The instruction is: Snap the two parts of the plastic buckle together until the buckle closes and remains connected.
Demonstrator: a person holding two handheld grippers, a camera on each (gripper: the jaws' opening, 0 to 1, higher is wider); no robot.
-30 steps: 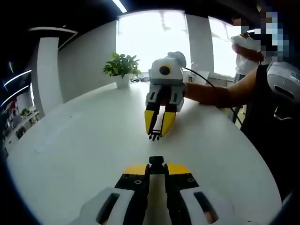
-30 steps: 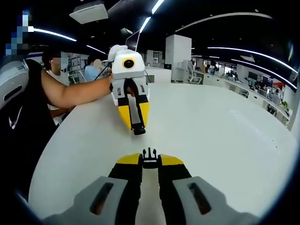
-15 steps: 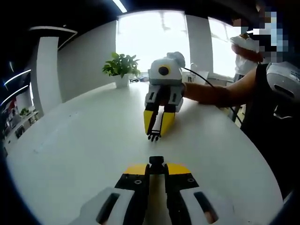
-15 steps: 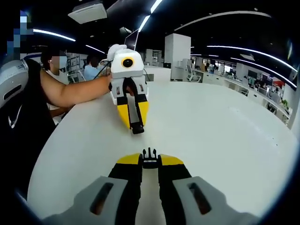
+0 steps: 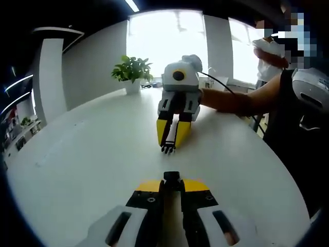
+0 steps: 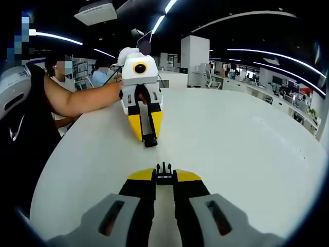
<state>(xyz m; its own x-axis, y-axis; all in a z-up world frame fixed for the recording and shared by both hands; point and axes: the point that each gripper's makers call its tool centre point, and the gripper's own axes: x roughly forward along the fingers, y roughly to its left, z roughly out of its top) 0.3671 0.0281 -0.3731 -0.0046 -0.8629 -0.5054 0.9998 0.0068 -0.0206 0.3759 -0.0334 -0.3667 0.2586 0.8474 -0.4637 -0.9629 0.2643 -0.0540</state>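
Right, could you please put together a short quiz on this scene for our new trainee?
1. True or false: the pronged half of the buckle, held in the right tongs, is already snapped into the socket half.
2. The left tongs are shut on: A) the socket half B) the pronged half C) nothing.
3. In the left gripper view, what stands at the far end of the white table, by the window?

Key: 1 false, the halves are apart, tip facing tip; 2 A; 3 a potted plant.
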